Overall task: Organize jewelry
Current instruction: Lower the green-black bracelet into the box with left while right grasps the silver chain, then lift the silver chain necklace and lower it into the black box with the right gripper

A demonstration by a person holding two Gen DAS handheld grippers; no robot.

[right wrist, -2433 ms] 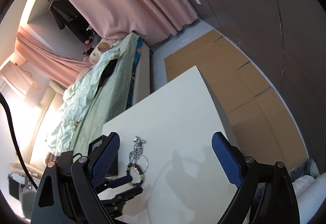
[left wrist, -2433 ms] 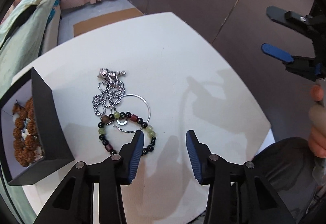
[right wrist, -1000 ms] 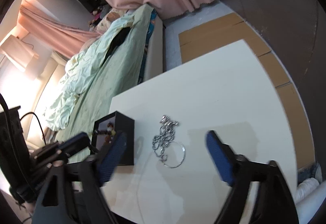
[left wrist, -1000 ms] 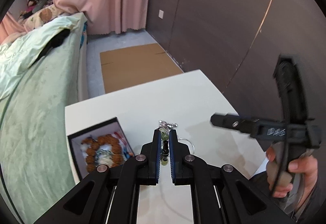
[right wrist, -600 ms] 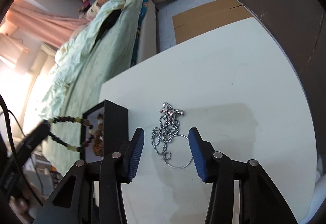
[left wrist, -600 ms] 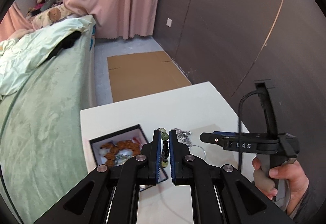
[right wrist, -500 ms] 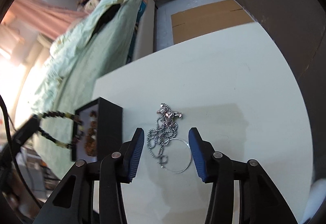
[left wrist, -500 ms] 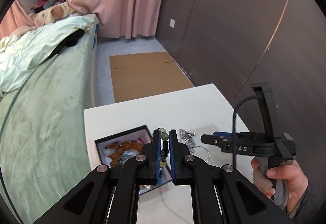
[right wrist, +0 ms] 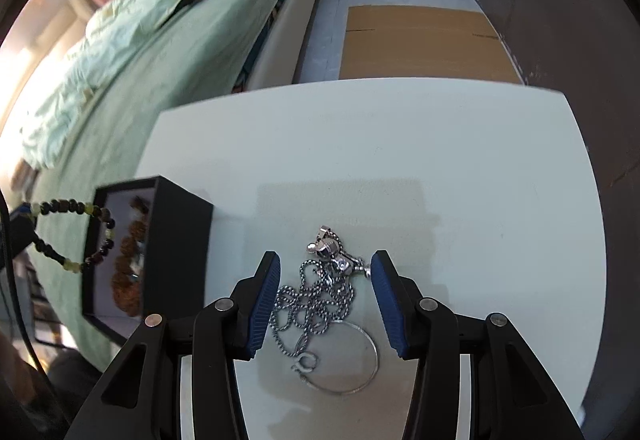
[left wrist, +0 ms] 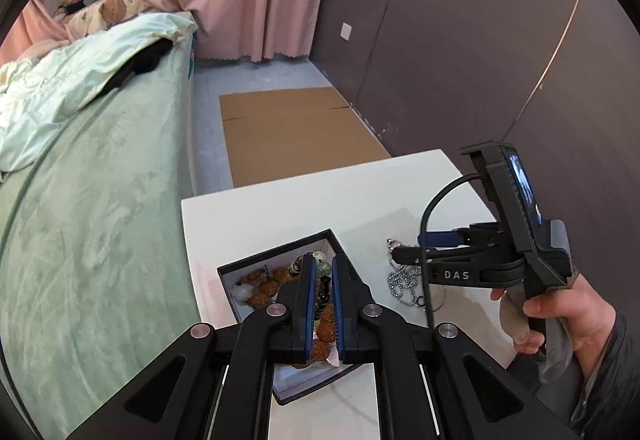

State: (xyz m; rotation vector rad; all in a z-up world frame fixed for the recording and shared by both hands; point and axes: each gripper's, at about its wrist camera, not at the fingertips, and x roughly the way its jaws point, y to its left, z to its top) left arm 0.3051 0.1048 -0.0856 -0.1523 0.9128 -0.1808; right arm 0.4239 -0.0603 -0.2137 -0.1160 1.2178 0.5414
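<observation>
My left gripper (left wrist: pixel 320 266) is shut on a beaded bracelet (left wrist: pixel 323 282) of dark and green beads and holds it over the open black jewelry box (left wrist: pixel 256 258). The bracelet (right wrist: pixel 76 230) hangs as a loop above the box (right wrist: pixel 176 240) in the right wrist view. The box holds brown bead strings (left wrist: pixel 264 286). My right gripper (right wrist: pixel 325 266) is open, its fingers on either side of a silver ball chain with a pendant (right wrist: pixel 320 296) on the white table (right wrist: pixel 400 144). A thin silver hoop (right wrist: pixel 360 380) lies by the chain.
A bed with a green cover (left wrist: pixel 88 200) runs along the table's left side. A cardboard sheet (left wrist: pixel 288 128) lies on the floor beyond the table. A dark wall (left wrist: pixel 460 40) stands to the right.
My left gripper closed on the bracelet, lifted it off the table and carried it left over the box. My right gripper narrowed its opening and came down around the silver chain.
</observation>
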